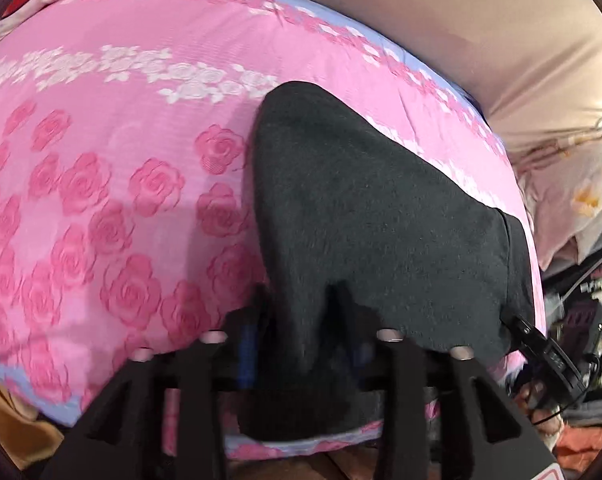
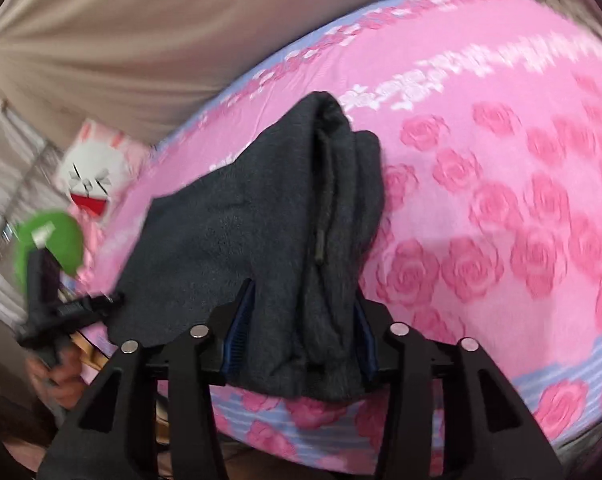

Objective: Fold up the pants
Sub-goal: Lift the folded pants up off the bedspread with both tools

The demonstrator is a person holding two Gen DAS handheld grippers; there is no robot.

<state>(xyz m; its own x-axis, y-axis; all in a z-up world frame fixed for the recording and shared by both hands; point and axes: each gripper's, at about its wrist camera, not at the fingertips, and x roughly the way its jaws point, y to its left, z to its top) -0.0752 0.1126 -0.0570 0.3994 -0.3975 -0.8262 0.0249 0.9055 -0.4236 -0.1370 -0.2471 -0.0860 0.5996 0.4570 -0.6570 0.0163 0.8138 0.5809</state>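
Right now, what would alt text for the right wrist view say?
A black claw grips bunched dark grey pants at the near edge of a bed with a pink rose-print cover. At left, the other claw, a bunny pillow and beige curtains.

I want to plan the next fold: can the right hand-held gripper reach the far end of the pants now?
Probably not: the right hand-held gripper is clamped on the pants near edge.

Black plastic tongs (image 2: pixel 301 300), blue ribbed pads (image 2: pixel 237 330), round silver magnets on angular struts.
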